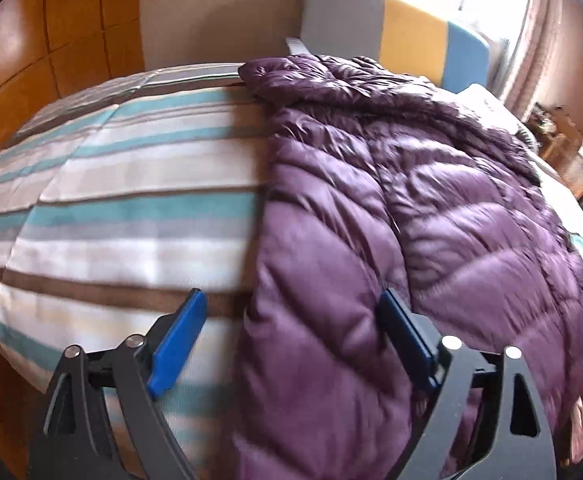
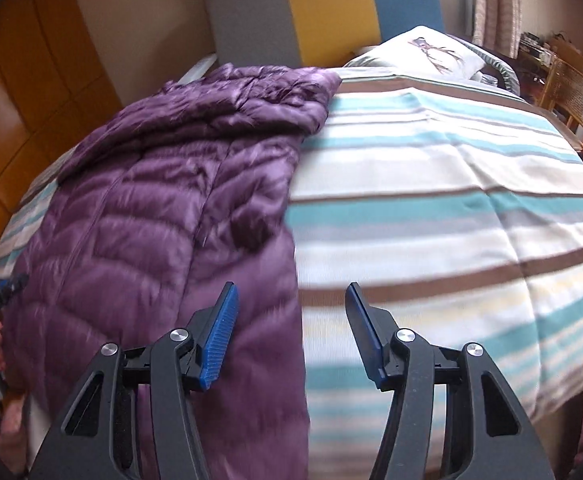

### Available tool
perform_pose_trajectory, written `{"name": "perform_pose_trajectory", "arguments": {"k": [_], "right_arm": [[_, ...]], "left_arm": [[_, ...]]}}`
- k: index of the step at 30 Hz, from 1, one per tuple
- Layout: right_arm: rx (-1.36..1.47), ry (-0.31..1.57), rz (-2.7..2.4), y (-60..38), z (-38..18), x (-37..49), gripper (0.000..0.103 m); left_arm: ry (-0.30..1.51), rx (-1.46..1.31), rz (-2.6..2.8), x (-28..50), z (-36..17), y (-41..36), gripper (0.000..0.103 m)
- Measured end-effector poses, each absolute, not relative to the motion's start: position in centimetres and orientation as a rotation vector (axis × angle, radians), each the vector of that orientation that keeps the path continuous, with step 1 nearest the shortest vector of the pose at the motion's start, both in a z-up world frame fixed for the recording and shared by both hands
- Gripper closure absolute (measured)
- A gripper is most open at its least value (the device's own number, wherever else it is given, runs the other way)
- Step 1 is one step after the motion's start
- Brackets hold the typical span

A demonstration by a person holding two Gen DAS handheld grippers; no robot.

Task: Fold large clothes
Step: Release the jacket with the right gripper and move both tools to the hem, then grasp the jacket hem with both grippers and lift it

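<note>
two grippers hang over the near edge of the bed [image 2: 451,184], and between them lies a purple down jacket [image 1: 391,208], its long axis running from that near edge up toward the headboard [image 2: 323,16], hem nearest us. our left gripper [image 1: 291,304] stands wide and empty, straddling the jacket's left side edge: one pad over the striped duvet [image 1: 111,208], the other over the quilting. our right gripper [image 2: 291,296] is parted more narrowly, also empty, straddling the right side edge. we judge both equally near the hem, one per corner, so the coming pinch should go straight down and forward on each side.
</note>
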State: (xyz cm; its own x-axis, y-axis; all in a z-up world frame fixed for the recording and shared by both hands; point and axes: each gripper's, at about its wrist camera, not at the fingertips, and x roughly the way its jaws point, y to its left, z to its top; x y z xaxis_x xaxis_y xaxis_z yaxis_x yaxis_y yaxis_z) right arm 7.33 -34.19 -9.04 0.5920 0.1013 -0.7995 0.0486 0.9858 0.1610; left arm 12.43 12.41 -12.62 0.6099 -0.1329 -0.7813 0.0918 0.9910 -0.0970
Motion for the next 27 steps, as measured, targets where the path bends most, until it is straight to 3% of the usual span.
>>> {"name": "perform_pose_trajectory", "arguments": {"k": [6, 8, 12, 15, 17, 22, 27], "right_arm": [[0.182, 0.985, 0.1, -33.8, -10.0, 3.7, 0.047], [0.182, 1.003, 0.127, -33.4, -10.5, 2.9, 0.056], [0.149, 1.007, 0.153, -32.7, -11.1, 2.0, 0.06], [0.144, 1.01, 0.177, -32.2, -11.3, 1.9, 0.072], [0.119, 1.009, 0.187, -31.7, -11.2, 1.8, 0.082], [0.146, 0.985, 0.207, -31.7, -11.1, 1.7, 0.096], [0.188, 0.954, 0.224, -32.4, -10.2, 1.1, 0.098]], "left_arm": [[0.912, -0.049, -0.197, 9.3, -12.4, 13.3, 0.038], [0.91, -0.02, -0.214, 8.2, -12.6, 13.1, 0.039], [0.91, 0.044, -0.259, 6.7, -12.7, 12.2, 0.042], [0.922, 0.005, -0.279, 6.2, -12.6, 12.6, 0.05], [0.932, -0.021, -0.286, 6.0, -12.6, 12.9, 0.062], [0.957, -0.043, -0.326, 5.6, -12.6, 13.0, 0.089], [0.916, -0.058, -0.352, 4.9, -11.6, 12.8, 0.098]]}}
